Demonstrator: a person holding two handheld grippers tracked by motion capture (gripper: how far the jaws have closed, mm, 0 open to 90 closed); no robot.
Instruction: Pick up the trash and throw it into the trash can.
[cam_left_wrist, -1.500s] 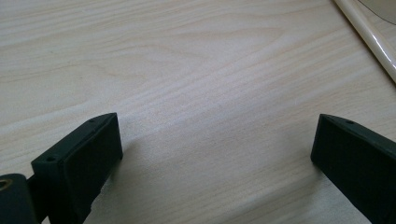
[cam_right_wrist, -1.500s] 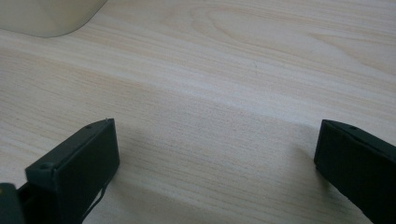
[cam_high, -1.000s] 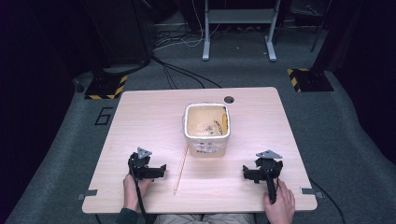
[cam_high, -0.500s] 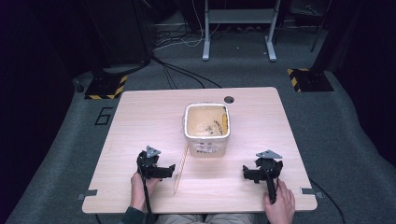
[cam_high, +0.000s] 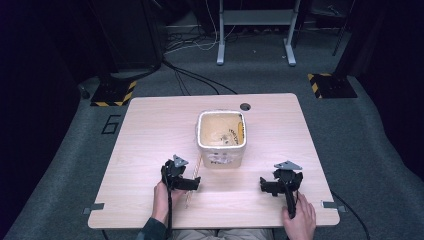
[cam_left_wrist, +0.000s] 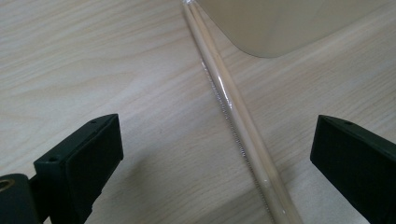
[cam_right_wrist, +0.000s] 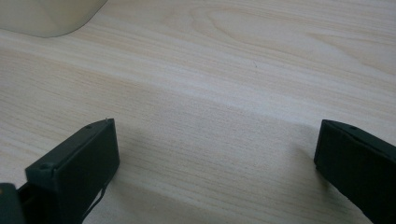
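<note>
Slippage is risked: thin, apparently plastic-wrapped wooden chopsticks (cam_left_wrist: 233, 107) lie flat between the wide-open left gripper (cam_left_wrist: 212, 161), touching the cream tub (cam_high: 221, 137) (right gripper (cam_right_wrist: 215, 158) likewise agape, empty).

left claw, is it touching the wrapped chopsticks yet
Apart. In the left gripper view the left claw is open, and the wrapped chopsticks lie on the table between its jaws, with bare wood showing on both sides.

You have one counter (cam_high: 150, 130) carrying one cream square container (cam_high: 221, 139) and one wrapped pair of wooden chopsticks (cam_left_wrist: 233, 107), two sticks in a single clear sleeve. You hold two tools: one left tool (cam_high: 187, 183) and one right tool (cam_high: 272, 187), each with two black jaws set wide apart.
</note>
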